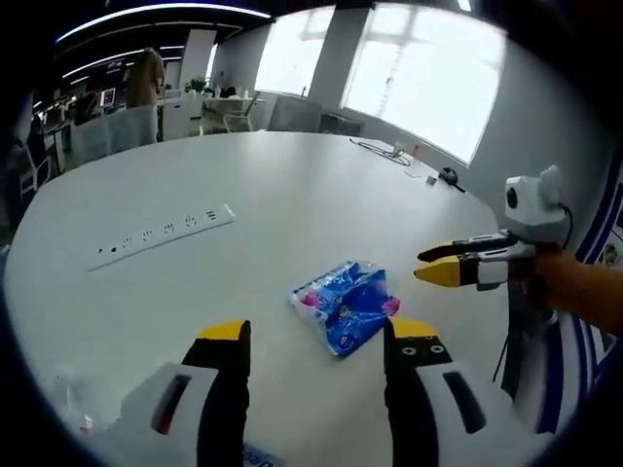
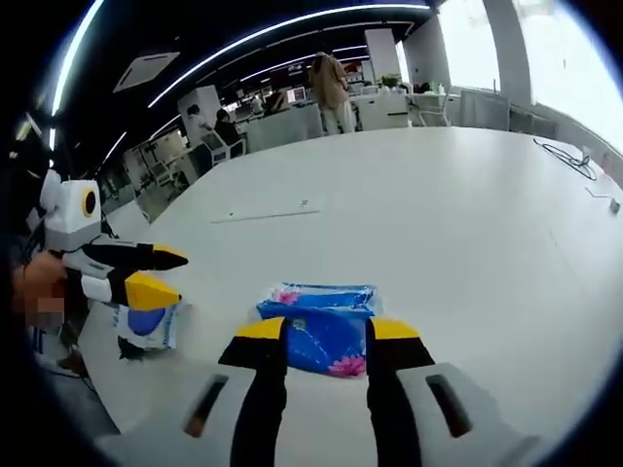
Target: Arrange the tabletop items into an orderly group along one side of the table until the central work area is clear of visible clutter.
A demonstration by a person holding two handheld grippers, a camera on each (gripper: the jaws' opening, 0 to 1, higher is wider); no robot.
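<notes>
Left gripper view. A white power strip (image 1: 161,235) lies at mid-left on the white table (image 1: 292,185). At the lower left edge sits a crumpled clear plastic wrapper (image 1: 73,409), too blurred to identify further. The left gripper (image 1: 318,336) rises from the bottom centre, its yellow-tipped jaws spread wide and holding nothing. Just beyond and between the tips lies a blue and pink plastic packet (image 1: 346,304), flat on the table. At right centre the right gripper (image 1: 440,265) enters, its yellow tips close together and empty, held by a hand (image 1: 574,287). A black cable (image 1: 384,151) lies near the windows at upper right.

Right gripper view. At left centre the left gripper (image 2: 165,275) shows its jaws parted, above a blue and white pouch (image 2: 148,326) on the table edge. The blue and pink plastic packet lies at lower centre, just beyond the right gripper's black, yellow-capped jaws, which stand moderately apart without touching it. A person (image 2: 331,92) stands in the upper background.
</notes>
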